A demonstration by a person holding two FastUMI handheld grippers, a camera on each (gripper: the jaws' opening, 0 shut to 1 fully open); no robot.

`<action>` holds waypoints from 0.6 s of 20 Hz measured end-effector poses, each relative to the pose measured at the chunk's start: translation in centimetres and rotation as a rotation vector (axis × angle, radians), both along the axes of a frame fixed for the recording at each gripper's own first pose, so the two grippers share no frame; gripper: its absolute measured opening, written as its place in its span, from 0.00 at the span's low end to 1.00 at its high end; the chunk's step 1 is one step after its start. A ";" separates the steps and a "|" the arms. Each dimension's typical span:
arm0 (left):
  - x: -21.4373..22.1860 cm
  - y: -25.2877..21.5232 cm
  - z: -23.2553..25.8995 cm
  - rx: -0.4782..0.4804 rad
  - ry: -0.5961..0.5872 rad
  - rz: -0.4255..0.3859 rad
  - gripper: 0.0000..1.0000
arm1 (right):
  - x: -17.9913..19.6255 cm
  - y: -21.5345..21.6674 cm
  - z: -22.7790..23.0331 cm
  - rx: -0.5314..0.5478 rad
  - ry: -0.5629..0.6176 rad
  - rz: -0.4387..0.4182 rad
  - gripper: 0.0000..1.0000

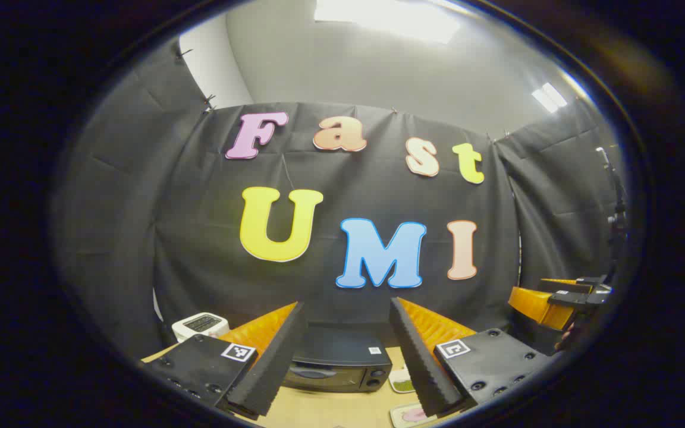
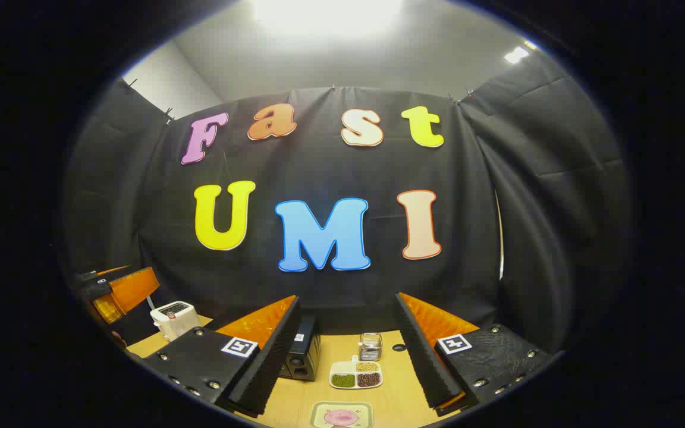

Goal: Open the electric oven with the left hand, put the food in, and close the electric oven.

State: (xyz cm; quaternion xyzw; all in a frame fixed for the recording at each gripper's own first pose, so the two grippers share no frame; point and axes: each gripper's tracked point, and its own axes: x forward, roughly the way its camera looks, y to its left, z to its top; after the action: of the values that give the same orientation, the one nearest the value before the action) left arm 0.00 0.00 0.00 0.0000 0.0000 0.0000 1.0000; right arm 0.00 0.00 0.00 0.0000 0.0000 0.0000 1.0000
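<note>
Left gripper view: left claw (image 1: 345,351) wide open, empty, squared up ahead of the closed electric oven (image 1: 336,359), presumably lining up on its door; right claw (image 2: 345,351) likewise open, empty.

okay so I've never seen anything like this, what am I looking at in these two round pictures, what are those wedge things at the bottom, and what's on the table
There is no robot arm here. A person holds a two-finger gripper in each hand, and a fisheye camera rides on each one, looking forward along its fingers. The wedges at the bottom are those fingers.

In the left gripper view, the left gripper is open and holds nothing. Between its fingers sits the dark electric oven, door shut, on a wooden table. The other gripper appears far off at the right edge.

In the right gripper view, the right gripper is also open and empty. It looks over a divided dish of beans or grains, a small clear jar, and a tray with something pink, probably the food. A white toaster stands at the left.
</note>
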 end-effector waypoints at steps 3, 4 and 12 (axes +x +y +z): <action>0.8 -0.5 -0.1 0.011 0.000 0.027 0.99 | 1.2 -0.6 -0.1 0.000 0.002 0.026 0.94; 1.0 -0.6 -0.2 0.012 0.003 0.035 0.98 | 1.5 -0.7 0.0 0.004 -0.002 0.034 0.94; 2.8 1.0 0.0 0.052 -0.014 0.014 0.99 | 2.8 0.2 -0.5 0.045 0.018 -0.024 0.94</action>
State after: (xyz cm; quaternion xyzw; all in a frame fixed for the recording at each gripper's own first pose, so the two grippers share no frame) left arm 2.82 1.00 -0.02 0.0258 -0.0068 0.0069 0.9996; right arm 2.77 0.24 -0.50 0.0223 0.0092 -0.0118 0.9996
